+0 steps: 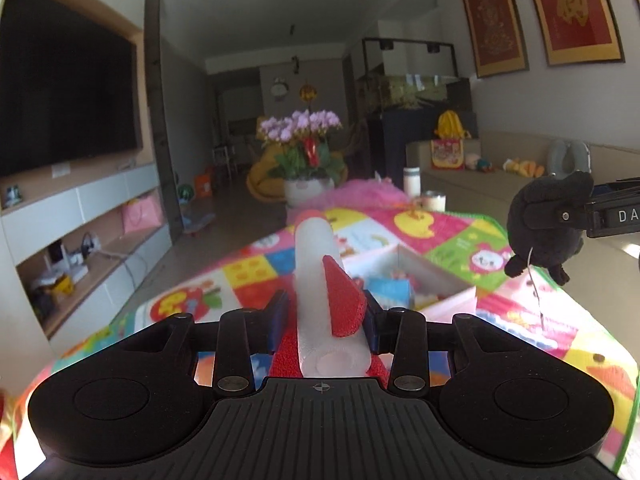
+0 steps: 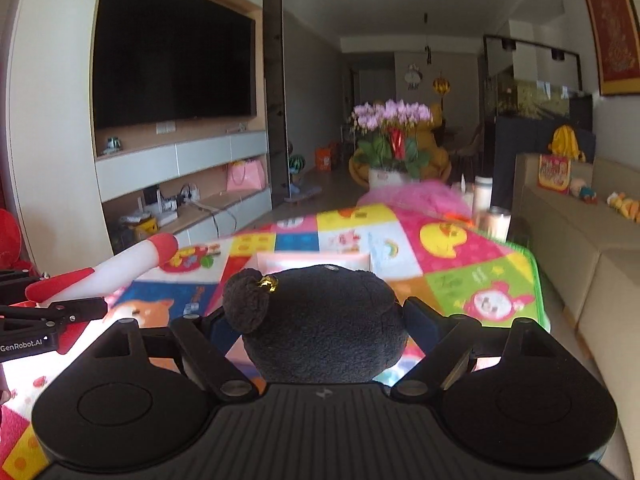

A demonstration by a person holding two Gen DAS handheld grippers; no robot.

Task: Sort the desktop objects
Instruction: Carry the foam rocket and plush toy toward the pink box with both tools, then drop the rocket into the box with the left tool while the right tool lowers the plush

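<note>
My left gripper (image 1: 326, 312) is shut on a white foam rocket (image 1: 318, 264) with red fins and a red nose, held above the colourful mat. The rocket also shows in the right wrist view (image 2: 120, 264), at the left. My right gripper (image 2: 320, 320) is shut on a black plush toy (image 2: 320, 320) with a small gold bell. In the left wrist view the plush (image 1: 548, 224) hangs at the right, above the mat's edge. A white open box (image 1: 420, 276) with small items inside sits on the mat between the two grippers; its far rim shows in the right wrist view (image 2: 312, 258).
The table is covered by a patchwork cartoon mat (image 1: 440, 232). A pink fluffy thing (image 2: 416, 194), a white bottle (image 2: 482, 192) and a jar (image 2: 496, 220) stand at its far end. A beige sofa (image 2: 580, 232) runs along the right; a TV wall (image 2: 172, 48) stands left.
</note>
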